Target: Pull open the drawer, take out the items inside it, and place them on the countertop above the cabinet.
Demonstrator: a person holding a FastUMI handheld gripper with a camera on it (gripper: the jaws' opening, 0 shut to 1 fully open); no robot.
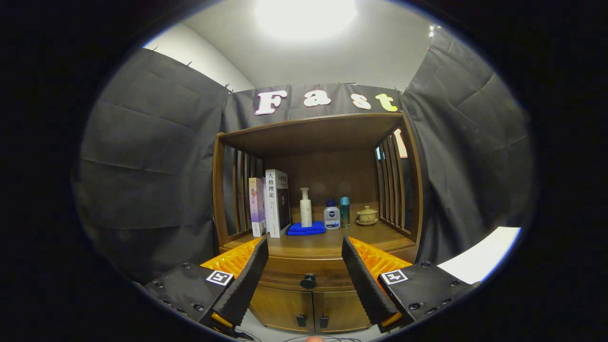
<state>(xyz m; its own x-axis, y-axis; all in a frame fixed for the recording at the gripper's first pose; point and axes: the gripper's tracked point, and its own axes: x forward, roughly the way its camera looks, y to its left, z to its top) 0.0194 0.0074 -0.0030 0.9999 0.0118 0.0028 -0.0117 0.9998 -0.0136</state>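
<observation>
Fingers of the gripper (305, 247) stand spread wide apart at the bottom of the frame, holding nothing, with the wooden cabinet (317, 266) showing in the gap between them. One drawer (306, 274) sits in the lower centre of the frame, shut flush with the cabinet front, a brown wooden panel with a single dark round knob (308, 281) midway between the fingers and a little beyond them. Below it are two closed doors (311, 308), each with a small dark handle beside the middle seam. On the countertop (332, 241), in the centre of the frame, stand two books (270, 203) upright at the left, one white pump bottle (306, 207) on one folded blue cloth (306, 229), one small bottle with a blue label (331, 214), one slim teal bottle (345, 211), and one lidded cup on a saucer (367, 215) at the right. Slatted wooden sides and a wooden shelf roof frame the countertop. Nothing stands between the fingers and the knob.
</observation>
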